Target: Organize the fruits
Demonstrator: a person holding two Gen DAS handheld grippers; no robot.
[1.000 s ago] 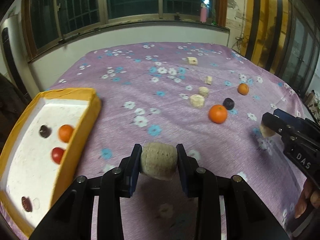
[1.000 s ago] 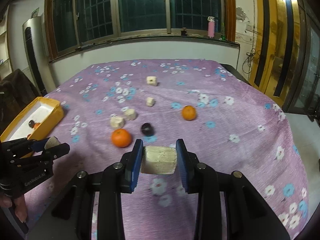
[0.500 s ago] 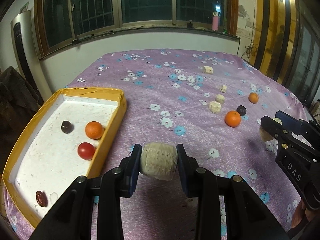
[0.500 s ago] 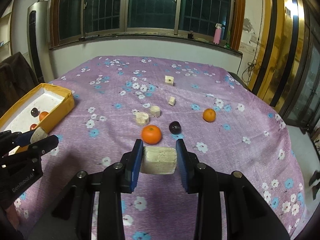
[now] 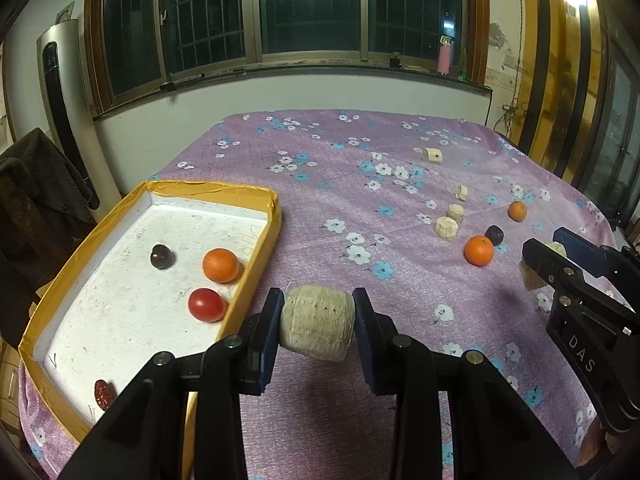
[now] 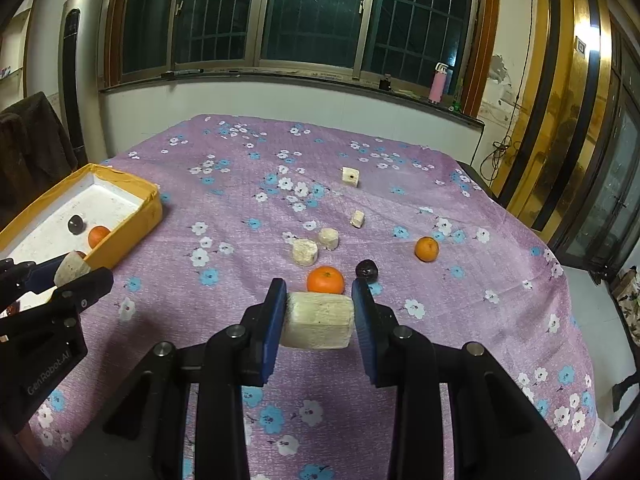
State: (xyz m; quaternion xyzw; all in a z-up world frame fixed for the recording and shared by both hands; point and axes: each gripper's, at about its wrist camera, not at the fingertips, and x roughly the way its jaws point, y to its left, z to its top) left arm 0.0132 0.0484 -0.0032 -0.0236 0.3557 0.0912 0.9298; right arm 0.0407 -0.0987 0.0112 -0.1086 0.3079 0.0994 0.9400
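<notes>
My left claw (image 5: 317, 322) squeezes a pale chunk (image 5: 316, 323) just beside the box (image 5: 256, 280), above the cloth. My right claw (image 6: 319, 315) squeezes a block (image 6: 319, 321). Both look light, dry and crumbly, so I hold their flat sides softly

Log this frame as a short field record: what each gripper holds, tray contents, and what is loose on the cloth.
left gripper: shut on round beige chunk
right gripper: shut on blocky beige chunk
yellow tray: orange, red tomato, dark plum, reddish date
loose on cloth: two oranges, one dark plum, four beige chunks
</notes>
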